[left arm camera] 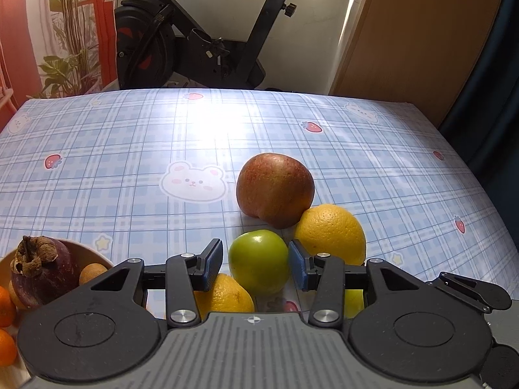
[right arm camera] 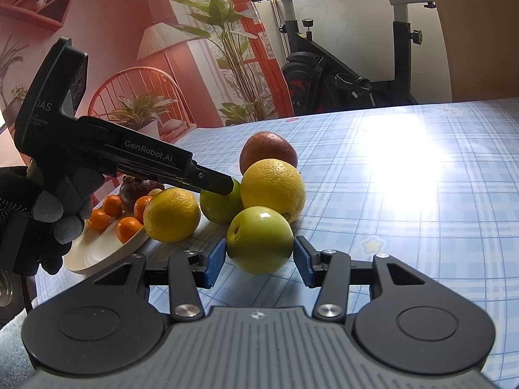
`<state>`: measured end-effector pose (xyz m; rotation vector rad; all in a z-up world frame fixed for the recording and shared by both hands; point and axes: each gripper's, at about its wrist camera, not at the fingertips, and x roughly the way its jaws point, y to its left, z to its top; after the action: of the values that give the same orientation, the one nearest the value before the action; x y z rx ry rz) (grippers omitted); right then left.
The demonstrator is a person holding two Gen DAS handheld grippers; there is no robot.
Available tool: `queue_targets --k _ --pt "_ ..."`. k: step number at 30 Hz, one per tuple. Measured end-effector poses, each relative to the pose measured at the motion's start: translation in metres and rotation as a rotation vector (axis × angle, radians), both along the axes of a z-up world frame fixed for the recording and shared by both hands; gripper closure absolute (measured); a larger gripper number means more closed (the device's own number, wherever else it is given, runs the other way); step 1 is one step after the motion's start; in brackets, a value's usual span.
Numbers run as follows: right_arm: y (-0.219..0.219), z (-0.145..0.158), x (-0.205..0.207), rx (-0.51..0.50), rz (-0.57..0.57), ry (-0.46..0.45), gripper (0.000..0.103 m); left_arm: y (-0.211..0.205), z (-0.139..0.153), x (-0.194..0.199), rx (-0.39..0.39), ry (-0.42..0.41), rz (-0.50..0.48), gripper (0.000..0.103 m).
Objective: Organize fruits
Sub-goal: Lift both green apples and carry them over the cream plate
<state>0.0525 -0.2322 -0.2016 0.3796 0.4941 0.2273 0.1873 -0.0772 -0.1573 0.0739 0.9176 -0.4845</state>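
Tablecloth (left arm camera: 129, 149) stretches beyond fruit cluster (right arm camera: 272, 188); left claw (left arm camera: 255, 254) loosely straddles rear green apple (left arm camera: 259, 262), right claw (right arm camera: 260, 246) pinches front green apple (right arm camera: 259, 236).

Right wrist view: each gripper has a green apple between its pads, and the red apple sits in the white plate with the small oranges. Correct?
Not quite. The red apple sits on the tablecloth behind the yellow citrus, not in the plate. The right wrist view shows it.
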Motion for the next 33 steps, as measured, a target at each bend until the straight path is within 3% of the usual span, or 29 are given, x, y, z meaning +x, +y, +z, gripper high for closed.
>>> queue_targets --k 7,16,33 --pt "-0.001 -0.001 0.000 0.003 -0.010 -0.006 0.054 -0.005 -0.006 0.002 -0.002 0.025 -0.031 0.052" --pt "-0.001 -0.001 0.000 0.000 -0.006 -0.002 0.054 -0.008 -0.006 -0.005 0.029 -0.007 -0.044 0.056" --pt "-0.005 -0.002 -0.001 0.012 -0.017 -0.007 0.054 -0.001 0.022 -0.024 -0.011 -0.074 -0.049 0.056"
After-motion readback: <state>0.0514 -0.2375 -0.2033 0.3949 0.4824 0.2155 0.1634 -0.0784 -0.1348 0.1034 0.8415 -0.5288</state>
